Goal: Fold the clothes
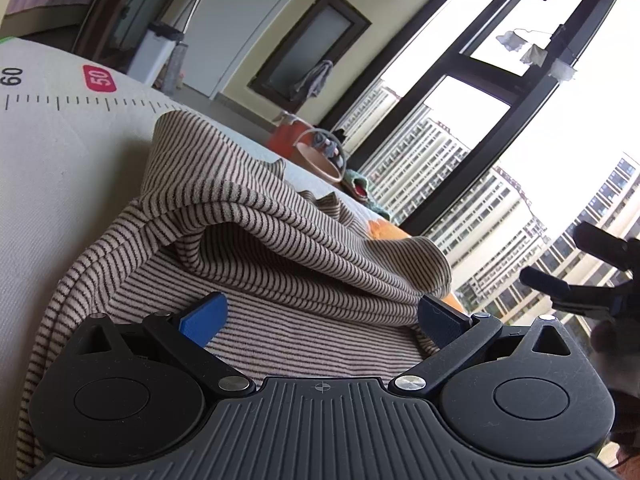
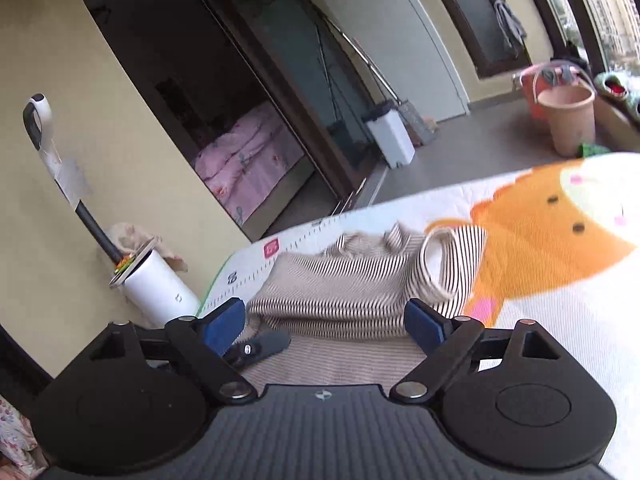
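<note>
**Striped top half-folded on the mat**

I see the striped garment [image 1: 280, 216] lying on the printed mat [image 1: 60, 152], one layer doubled over itself beside the ruler markings [image 1: 80, 102]. My left gripper [image 1: 320, 318] sits low over the fabric, jaws spread wide, holding nothing. My right gripper [image 2: 324, 324] hovers above the near edge, likewise wide apart and empty. A bucket [image 2: 568, 120] stands on the floor beyond.
</note>
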The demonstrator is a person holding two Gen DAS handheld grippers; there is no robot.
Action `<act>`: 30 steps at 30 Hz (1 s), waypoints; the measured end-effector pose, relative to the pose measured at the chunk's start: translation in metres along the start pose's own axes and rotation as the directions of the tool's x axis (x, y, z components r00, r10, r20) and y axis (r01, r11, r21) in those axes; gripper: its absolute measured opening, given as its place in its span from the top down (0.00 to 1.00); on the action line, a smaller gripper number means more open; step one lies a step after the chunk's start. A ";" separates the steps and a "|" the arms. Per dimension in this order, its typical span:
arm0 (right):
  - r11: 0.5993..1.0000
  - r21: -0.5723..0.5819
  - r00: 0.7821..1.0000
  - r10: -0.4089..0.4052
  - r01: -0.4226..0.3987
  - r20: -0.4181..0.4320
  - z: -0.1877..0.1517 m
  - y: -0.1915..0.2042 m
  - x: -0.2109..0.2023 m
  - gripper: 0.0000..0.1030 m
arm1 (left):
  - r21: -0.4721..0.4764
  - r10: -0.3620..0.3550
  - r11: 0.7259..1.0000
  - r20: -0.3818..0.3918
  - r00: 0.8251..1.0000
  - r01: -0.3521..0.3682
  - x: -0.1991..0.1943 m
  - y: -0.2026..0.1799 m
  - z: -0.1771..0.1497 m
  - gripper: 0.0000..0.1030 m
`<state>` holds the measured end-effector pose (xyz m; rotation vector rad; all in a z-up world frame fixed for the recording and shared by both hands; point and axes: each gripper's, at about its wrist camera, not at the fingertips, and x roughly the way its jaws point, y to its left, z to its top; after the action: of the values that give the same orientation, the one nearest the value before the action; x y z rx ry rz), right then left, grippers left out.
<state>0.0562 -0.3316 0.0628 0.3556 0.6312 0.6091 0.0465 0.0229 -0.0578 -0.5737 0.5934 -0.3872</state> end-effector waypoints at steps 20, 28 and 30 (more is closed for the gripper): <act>0.951 -0.158 0.954 -0.284 0.267 -0.095 0.031 -0.018 0.216 0.58 | -0.013 -0.011 1.000 0.012 1.000 0.011 -0.001 0.003 -0.001 0.00; 0.966 -0.134 0.975 -0.224 0.221 -0.004 0.023 -0.017 0.180 0.94 | -0.014 -0.017 1.000 0.007 1.000 0.017 -0.002 0.004 0.000 0.00; 0.974 -0.124 0.982 -0.190 0.190 0.013 0.020 -0.013 0.158 0.94 | -0.009 -0.024 1.000 0.010 1.000 0.024 -0.006 0.004 0.000 0.00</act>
<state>0.1760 -0.2452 0.0015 0.1762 0.6146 0.4620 0.0431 0.0289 -0.0575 -0.5918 0.5799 -0.4042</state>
